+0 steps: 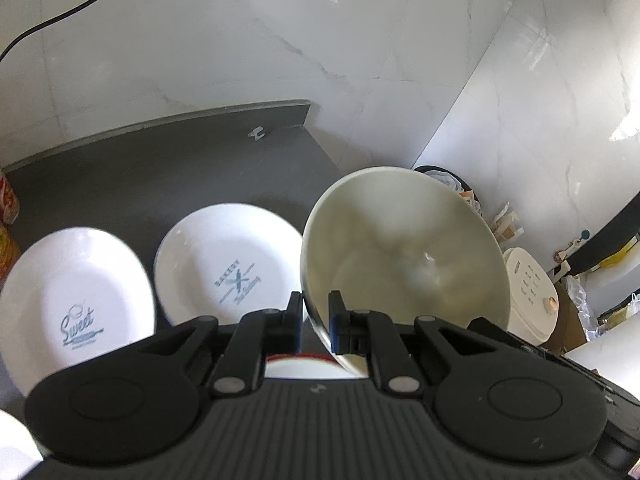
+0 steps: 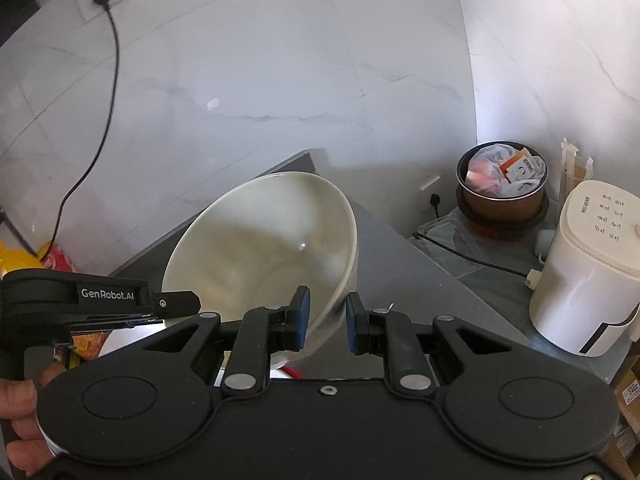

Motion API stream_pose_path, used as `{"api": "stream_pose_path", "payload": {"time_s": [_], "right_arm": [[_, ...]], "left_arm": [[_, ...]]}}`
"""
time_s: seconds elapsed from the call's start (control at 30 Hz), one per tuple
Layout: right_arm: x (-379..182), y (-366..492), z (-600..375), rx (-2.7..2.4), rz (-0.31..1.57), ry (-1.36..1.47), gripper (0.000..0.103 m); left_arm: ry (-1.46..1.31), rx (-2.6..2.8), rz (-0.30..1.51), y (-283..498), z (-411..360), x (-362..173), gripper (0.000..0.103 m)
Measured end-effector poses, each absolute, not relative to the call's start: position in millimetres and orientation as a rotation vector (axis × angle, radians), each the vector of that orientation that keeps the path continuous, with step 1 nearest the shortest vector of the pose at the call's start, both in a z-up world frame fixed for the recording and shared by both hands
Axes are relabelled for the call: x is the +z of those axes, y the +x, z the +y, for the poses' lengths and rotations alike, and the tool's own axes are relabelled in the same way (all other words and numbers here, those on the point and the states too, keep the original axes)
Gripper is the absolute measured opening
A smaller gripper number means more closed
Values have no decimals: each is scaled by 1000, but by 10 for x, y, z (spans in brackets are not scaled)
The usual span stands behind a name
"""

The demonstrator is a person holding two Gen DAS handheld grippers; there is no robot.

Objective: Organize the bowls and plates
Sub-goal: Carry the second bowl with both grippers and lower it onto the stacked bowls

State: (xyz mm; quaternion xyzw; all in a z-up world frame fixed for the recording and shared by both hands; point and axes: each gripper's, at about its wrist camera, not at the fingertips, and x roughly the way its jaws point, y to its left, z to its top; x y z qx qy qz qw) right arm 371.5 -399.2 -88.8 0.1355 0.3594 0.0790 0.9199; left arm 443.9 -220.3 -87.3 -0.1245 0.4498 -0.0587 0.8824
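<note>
Pinching bowl (image 1: 404, 248) rim: left tool (image 1: 314, 320) | right tool (image 2: 326, 320) spread | plates (image 1: 228, 264) beside

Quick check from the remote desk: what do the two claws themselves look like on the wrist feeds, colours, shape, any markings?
Both look alike: the left claw and right claw are matte black, with a ribbed body, two round discs and silver pivot pins on angled linkage arms. The fingertips carry blue pads. In the right wrist view the left unit's side reads "GenRobot.AI" in white. No cables or sleeves show.
</note>
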Motion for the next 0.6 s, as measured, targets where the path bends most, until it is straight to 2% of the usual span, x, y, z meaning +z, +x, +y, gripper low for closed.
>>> {"api": "stream_pose_path", "payload": {"time_s": [0.6], "right_arm": [[-773,3347,-3825,216,766,224,19]], "left_arm": [[-275,-133,960,3950,-1975,-833,11]]}}
